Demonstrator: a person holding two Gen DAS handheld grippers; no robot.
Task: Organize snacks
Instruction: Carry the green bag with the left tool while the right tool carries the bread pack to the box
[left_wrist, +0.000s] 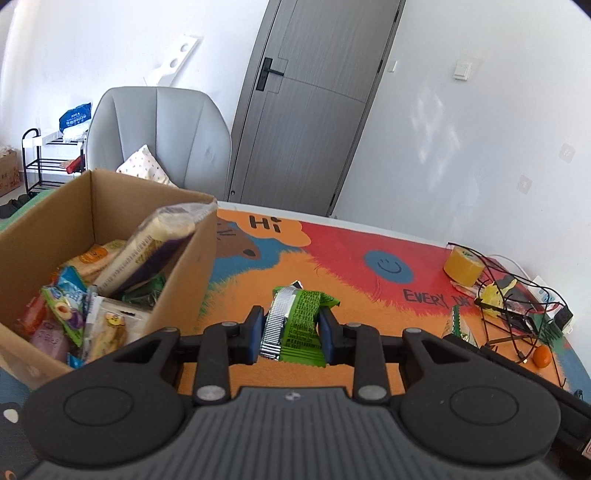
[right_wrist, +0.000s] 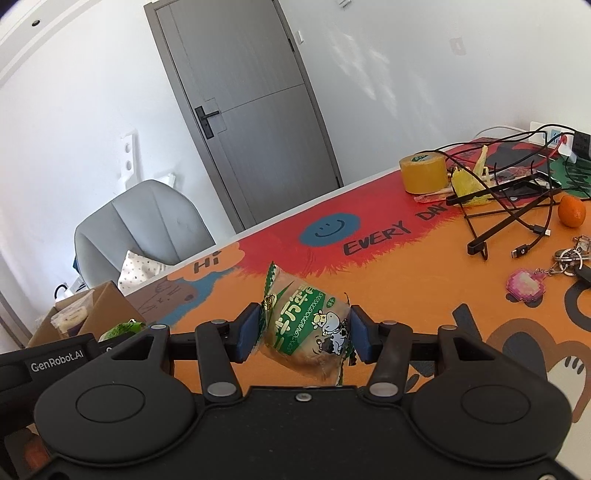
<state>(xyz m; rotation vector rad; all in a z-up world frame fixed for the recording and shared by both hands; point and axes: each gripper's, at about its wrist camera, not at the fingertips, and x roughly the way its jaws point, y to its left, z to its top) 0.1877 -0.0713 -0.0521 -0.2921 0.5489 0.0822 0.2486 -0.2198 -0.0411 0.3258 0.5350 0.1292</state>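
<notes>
My left gripper (left_wrist: 291, 334) is shut on a green and silver snack packet (left_wrist: 295, 325), held above the colourful table mat. A cardboard box (left_wrist: 184, 266) with several snack packs inside stands just to its left; a long cracker pack (left_wrist: 147, 247) leans on the box's right wall. My right gripper (right_wrist: 303, 334) is shut on a clear bread packet with green print and a cow picture (right_wrist: 310, 332), held above the orange part of the mat. The cardboard box (right_wrist: 99, 310) shows at the far left of the right wrist view, beyond the left gripper's black body (right_wrist: 55, 360).
A yellow tape roll (right_wrist: 423, 173), tangled black cables and a stand (right_wrist: 517, 206), an orange fruit (right_wrist: 571, 210) and keys with a pink charm (right_wrist: 526, 288) lie at the table's right end. A grey chair (left_wrist: 159, 136) and a grey door (left_wrist: 314, 110) stand behind the table.
</notes>
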